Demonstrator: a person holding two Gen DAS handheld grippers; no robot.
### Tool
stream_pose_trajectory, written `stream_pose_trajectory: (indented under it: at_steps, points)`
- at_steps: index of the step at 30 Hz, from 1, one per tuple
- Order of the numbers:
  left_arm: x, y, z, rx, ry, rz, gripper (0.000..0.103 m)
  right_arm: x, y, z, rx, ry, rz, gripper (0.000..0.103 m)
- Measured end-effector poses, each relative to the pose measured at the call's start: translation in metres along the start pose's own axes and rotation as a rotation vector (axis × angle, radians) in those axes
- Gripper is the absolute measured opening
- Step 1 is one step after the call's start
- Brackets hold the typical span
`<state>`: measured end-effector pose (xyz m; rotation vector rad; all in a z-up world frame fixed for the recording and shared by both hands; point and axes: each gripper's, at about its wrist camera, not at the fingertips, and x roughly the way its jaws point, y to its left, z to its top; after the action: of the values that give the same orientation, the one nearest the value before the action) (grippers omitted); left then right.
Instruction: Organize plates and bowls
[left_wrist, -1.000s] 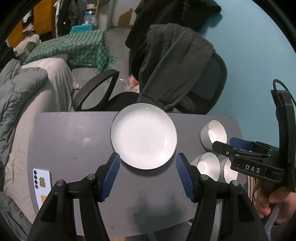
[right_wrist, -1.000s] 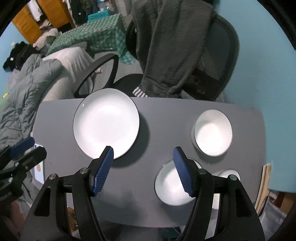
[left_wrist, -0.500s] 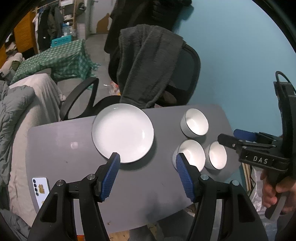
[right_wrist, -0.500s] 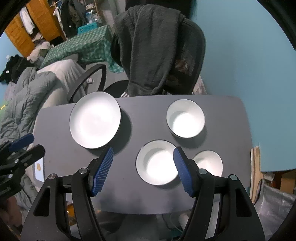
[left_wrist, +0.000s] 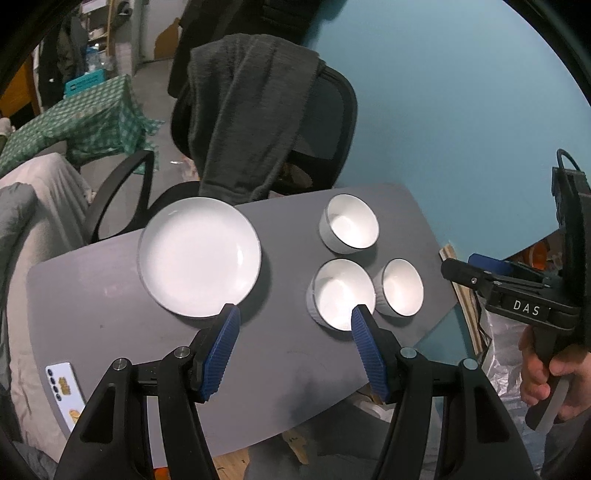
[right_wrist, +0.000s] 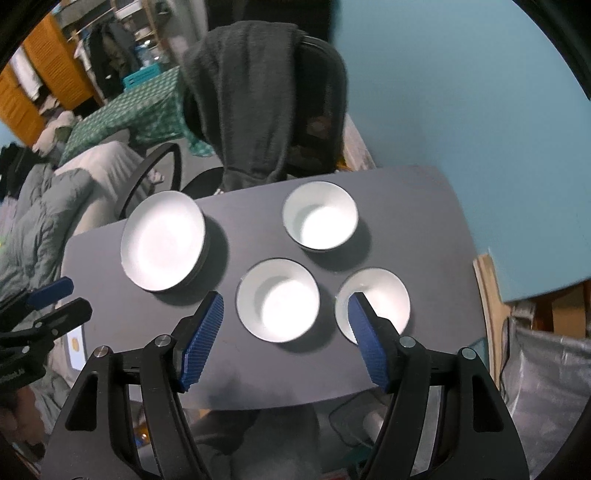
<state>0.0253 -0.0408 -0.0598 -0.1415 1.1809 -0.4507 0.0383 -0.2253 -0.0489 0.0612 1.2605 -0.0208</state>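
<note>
I have both sets of tongs hanging above the counter (left_wrist: 122, 295), pointed steeply down at it, and neither one holds anything. The left tongs (left_wrist: 295, 349) stand with their blue pads wide apart over bare grey surface. The right tongs (right_wrist: 284, 338) are also spread, and their jaws are opening a little wider, with nothing pressed between the pads.

What matters for my next move is how the crockery lies relative to each hand. The plate (left_wrist: 199, 256) sits alone on the left part of the counter, ahead of and slightly left of the left tongs. In the right wrist view it looks to rest on something dark beneath it, perhaps another plate, but I cannot say for sure. The three bowls cluster on the right part: the far bowl (right_wrist: 320, 216) nearest the chair (right_wrist: 321, 122), the middle bowl (right_wrist: 277, 309) and the right bowl (right_wrist: 373, 304) side by side nearer me. The two nearer bowls sit just beside each other; whether their rims touch I cannot tell.

The middle bowl lies straight ahead between the right pads, so I judge the right hand is the nearer one for any bowl, and the left for the plate. The bowls are round, so approach angle hardly matters; I would grip a rim.
</note>
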Motion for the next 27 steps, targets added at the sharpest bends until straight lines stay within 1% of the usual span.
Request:
stream_pose_trajectory:
  at_steps: [8,12,18,21,23,25,27]
  points:
    - [0.024,-0.022,0.005,0.046,0.046,-0.029,0.064,0.003,-0.028,-0.012,0.093,0.010,0.002,0.069]
    - [0.041,-0.032,0.007,0.076,0.074,-0.031,0.064,0.011,-0.044,-0.018,0.158,0.022,0.002,0.069]
    - [0.072,-0.040,0.010,0.125,0.119,-0.030,0.064,0.029,-0.057,-0.027,0.199,0.043,0.003,0.069]
    - [0.085,-0.041,0.010,0.139,0.142,-0.025,0.064,0.037,-0.059,-0.030,0.201,0.041,0.022,0.069]
    - [0.094,-0.040,0.010,0.147,0.158,-0.009,0.064,0.041,-0.058,-0.030,0.189,0.038,0.030,0.069]
    - [0.104,-0.039,0.009,0.149,0.178,0.007,0.064,0.050,-0.058,-0.028,0.165,0.038,0.048,0.069]
    - [0.112,-0.038,0.008,0.146,0.188,0.007,0.064,0.060,-0.055,-0.025,0.120,0.038,0.059,0.069]
